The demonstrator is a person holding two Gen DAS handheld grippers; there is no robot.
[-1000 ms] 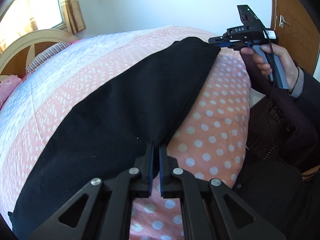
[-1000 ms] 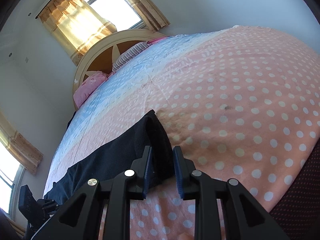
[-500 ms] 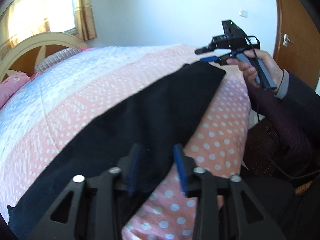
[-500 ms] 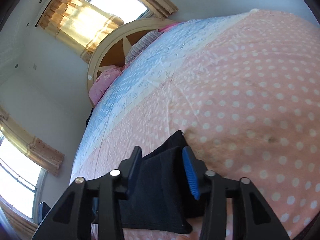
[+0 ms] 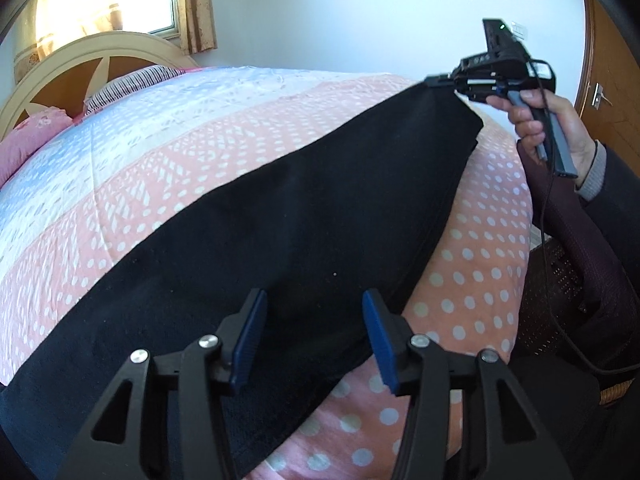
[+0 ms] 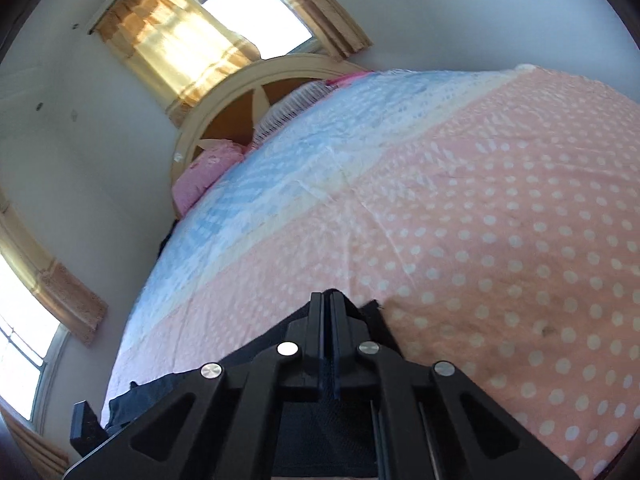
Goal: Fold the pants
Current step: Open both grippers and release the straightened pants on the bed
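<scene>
The black pants lie folded lengthwise in a long band across the pink dotted bedspread. My left gripper is open, its blue pads spread just above the near part of the pants, holding nothing. My right gripper shows in the left wrist view at the far end of the pants, its jaws shut on the far corner of the cloth. In the right wrist view that gripper is closed with black fabric pinched at its tips and spreading beneath it.
The bed has a cream and wood headboard and pink pillows at the far left. A wooden door stands at the right. The person's dark sleeve hangs beside the bed edge. Curtained windows are behind the headboard.
My left gripper has opened, let go of the pants edge and drawn back a little. My right gripper opened, then shut on the far corner of the pants.
</scene>
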